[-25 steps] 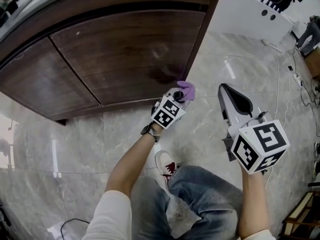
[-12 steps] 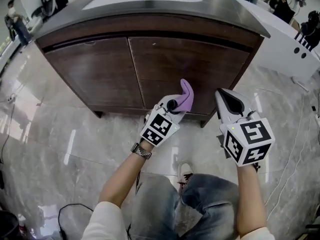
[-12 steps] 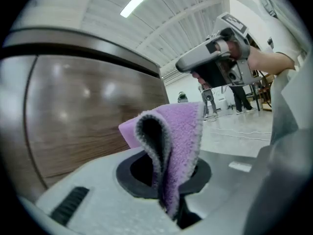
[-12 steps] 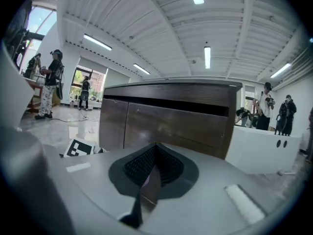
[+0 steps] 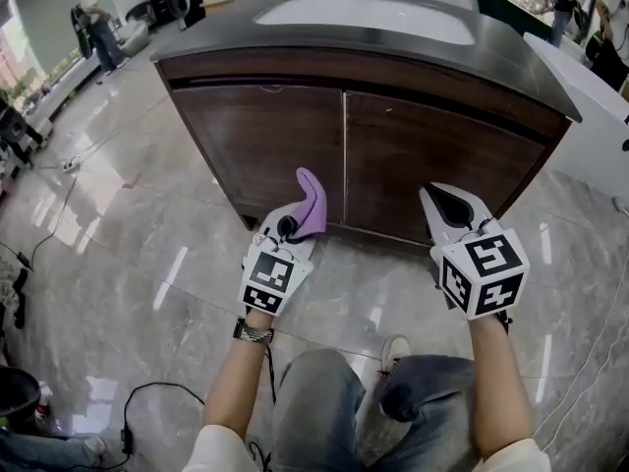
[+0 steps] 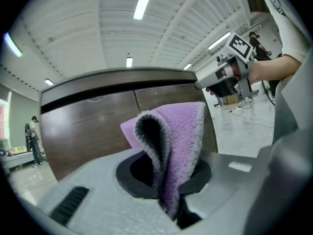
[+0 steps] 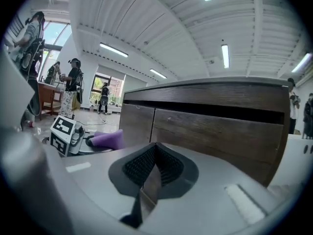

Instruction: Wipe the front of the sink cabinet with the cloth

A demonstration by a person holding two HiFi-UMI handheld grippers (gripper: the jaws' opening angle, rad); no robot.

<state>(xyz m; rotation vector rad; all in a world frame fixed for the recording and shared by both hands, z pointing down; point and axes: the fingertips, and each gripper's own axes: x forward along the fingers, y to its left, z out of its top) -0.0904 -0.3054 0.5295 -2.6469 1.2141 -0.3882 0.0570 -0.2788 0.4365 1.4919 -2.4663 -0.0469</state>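
The dark wood sink cabinet (image 5: 344,155) with two doors stands ahead under a dark counter with a pale basin (image 5: 369,18). My left gripper (image 5: 295,226) is shut on a purple cloth (image 5: 312,203), which sticks up from its jaws just short of the left door's lower edge. In the left gripper view the cloth (image 6: 178,146) folds up between the jaws, with the cabinet (image 6: 98,126) beyond. My right gripper (image 5: 454,207) is shut with nothing in it, held off the right door. In the right gripper view its jaws (image 7: 155,173) meet before the cabinet (image 7: 215,126).
Glossy grey marble floor (image 5: 147,264) lies all round. Cables (image 5: 59,195) trail at the left and near my feet. A white unit (image 5: 600,126) stands right of the cabinet. People (image 5: 93,23) stand far off at the back left. My legs and shoe (image 5: 393,352) are below.
The view has swung from the cabinet's right corner to face its front squarely. Both grippers have come away from the cabinet's lower corner; the cloth now stands upright in the left jaws.
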